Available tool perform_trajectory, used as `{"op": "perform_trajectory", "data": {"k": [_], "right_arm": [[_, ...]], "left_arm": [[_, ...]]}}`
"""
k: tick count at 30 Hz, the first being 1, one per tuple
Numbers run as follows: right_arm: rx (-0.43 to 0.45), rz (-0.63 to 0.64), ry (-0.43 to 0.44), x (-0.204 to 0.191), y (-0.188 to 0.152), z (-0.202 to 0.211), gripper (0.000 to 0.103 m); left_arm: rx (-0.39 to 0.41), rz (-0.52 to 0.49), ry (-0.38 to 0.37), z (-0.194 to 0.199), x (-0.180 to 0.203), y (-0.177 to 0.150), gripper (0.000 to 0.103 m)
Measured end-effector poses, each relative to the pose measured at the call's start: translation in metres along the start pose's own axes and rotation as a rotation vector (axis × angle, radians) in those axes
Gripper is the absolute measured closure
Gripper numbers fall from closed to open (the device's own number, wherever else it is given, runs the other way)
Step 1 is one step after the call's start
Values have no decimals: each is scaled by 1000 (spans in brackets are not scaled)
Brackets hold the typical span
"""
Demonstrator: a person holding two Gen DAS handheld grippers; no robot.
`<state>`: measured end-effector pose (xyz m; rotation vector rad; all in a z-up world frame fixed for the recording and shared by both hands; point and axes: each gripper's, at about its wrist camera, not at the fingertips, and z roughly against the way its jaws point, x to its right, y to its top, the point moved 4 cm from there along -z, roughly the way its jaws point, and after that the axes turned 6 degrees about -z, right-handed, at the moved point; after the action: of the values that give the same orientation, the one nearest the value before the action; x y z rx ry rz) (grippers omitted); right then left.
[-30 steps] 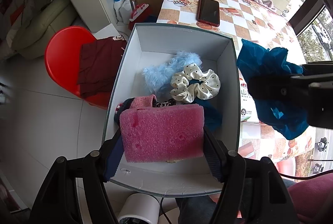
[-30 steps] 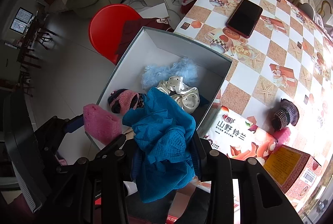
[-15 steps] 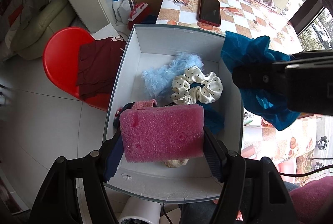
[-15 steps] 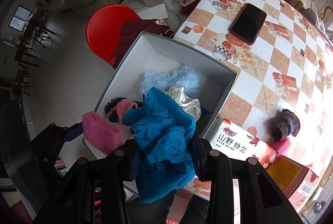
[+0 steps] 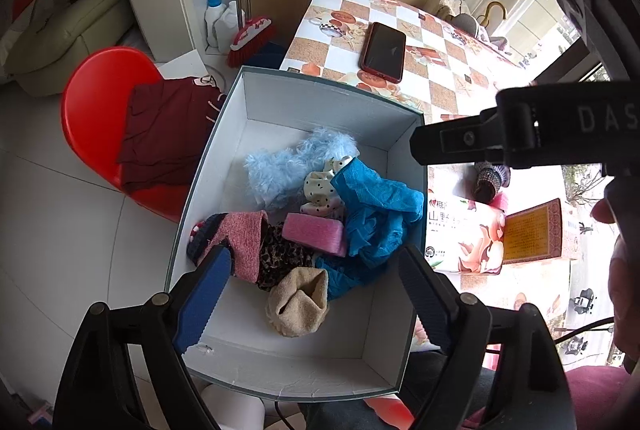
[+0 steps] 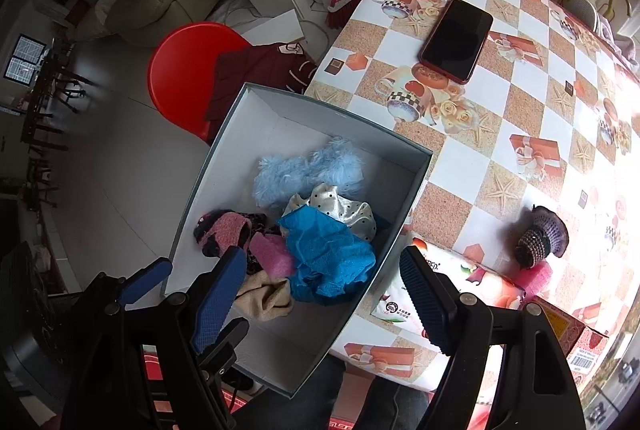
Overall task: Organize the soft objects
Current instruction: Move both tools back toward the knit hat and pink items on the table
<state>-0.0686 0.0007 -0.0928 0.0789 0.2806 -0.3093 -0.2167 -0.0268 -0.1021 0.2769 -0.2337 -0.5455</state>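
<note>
Tabletop (image 6: 516, 102) covered in a checked orange-and-white oilcloth with cup and starfish prints; a dark phone (image 6: 457, 39) in a red case lies flat on it; a crocheted purple item (image 6: 541, 235) sits near the right edge, a printed tissue pack (image 5: 464, 234) just beside the box. Pale tiled floor (image 5: 60, 230) below; a red chair (image 5: 96, 106) carries a folded maroon garment (image 5: 164, 134); a red broom (image 5: 250, 38) and white bottles stand against a white cabinet.

White open box (image 5: 320, 102) sits at the tabletop's near corner; inside are noted: fluffy light-blue piece (image 5: 280, 166), dotted cream scrunchie (image 6: 344, 212), blue cloth (image 5: 376, 218), pink sponge (image 5: 316, 232), pink knit sock (image 5: 240, 238), leopard-print fabric, beige sock (image 5: 298, 302); all piled touching.

Left tongs (image 5: 316, 294): jaws have just been opening, spread wide above the box, nothing between them; sponge lies below in the box. Right tongs (image 6: 320, 294): jaws likewise just opening, wide apart, empty; blue cloth lies loose in the box.
</note>
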Motion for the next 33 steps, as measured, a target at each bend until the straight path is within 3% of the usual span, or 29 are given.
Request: {"op": "perform_trajectory", "data": {"k": [2, 5, 9, 13, 16, 19, 23, 29, 33], "right_arm": [[-21, -45, 12, 12, 1, 1, 0], [-18, -103, 56, 36, 3, 16, 0], [-8, -165, 31, 88, 5, 46, 0], [-14, -262, -14, 161, 3, 74, 0], [-63, -306, -105, 216, -1, 78, 0], [-132, -316, -144, 261, -6, 61, 0], [-250, -310, -125, 296, -9, 19, 0], [-464, -220, -20, 301, -5, -54, 0], [-561, -161, 24, 293, -2, -93, 0]], "left_arm": [[7, 7, -23, 2, 1, 6, 15], [7, -29, -42, 4, 11, 17, 15], [-9, -100, -76, 1, 39, 32, 15], [-45, -170, -113, -10, 74, 45, 15], [-83, -235, -109, -23, 104, 52, 15], [-116, -297, -79, -39, 129, 58, 15], [-154, -337, -42, -57, 153, 66, 15], [-197, -328, 14, -72, 168, 67, 15], [-231, -283, 55, -79, 168, 62, 15]]}}
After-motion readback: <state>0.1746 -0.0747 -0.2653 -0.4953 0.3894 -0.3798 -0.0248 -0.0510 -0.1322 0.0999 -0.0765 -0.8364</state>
